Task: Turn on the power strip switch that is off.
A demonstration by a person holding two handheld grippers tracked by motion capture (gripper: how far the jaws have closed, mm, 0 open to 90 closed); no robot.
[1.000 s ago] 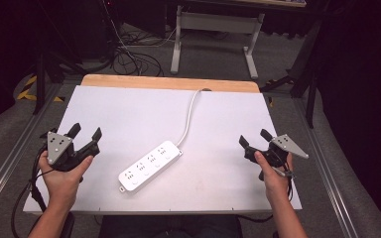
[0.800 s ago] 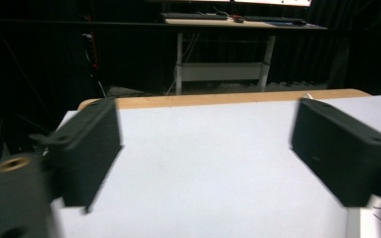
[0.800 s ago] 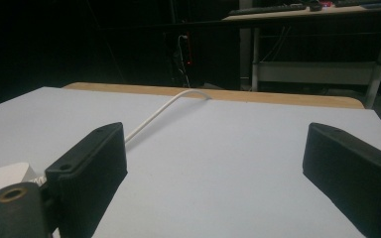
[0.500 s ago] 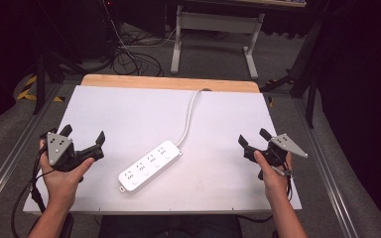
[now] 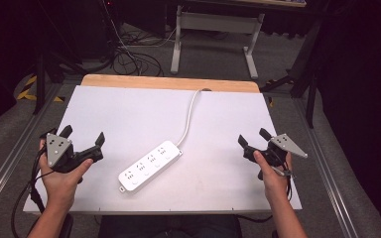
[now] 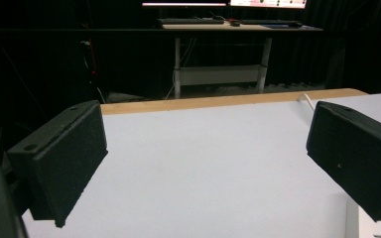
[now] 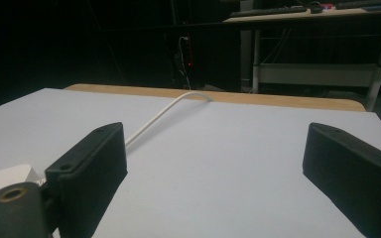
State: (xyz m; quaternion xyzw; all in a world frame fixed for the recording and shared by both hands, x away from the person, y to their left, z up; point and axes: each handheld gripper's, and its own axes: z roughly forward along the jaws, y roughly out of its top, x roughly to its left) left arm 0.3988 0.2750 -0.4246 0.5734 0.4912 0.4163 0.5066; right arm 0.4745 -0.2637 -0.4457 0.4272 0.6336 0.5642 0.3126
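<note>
A white power strip [image 5: 150, 165] lies at a slant in the middle of the white table [image 5: 129, 114], and its white cable [image 5: 188, 119] runs to the far edge. My left gripper [image 5: 83, 134] hovers at the table's left, well to the left of the strip. Its jaws have just been opening and now stand wide with nothing between them [image 6: 203, 163]. My right gripper [image 5: 252, 136] is held at the table's right and is open and empty [image 7: 213, 173]. In the right gripper view the strip's end [image 7: 5, 178] and the cable [image 7: 158, 116] lie to the left.
A wooden strip [image 5: 168, 83] borders the table's far edge. Beyond it stand a desk frame [image 5: 213, 29] and loose floor cables [image 5: 129, 59]. Metal rails [image 5: 10, 158] run along both sides of the table.
The left gripper's jaws have spread wider than a second ago. Both hands and the power strip have stayed where they were.
</note>
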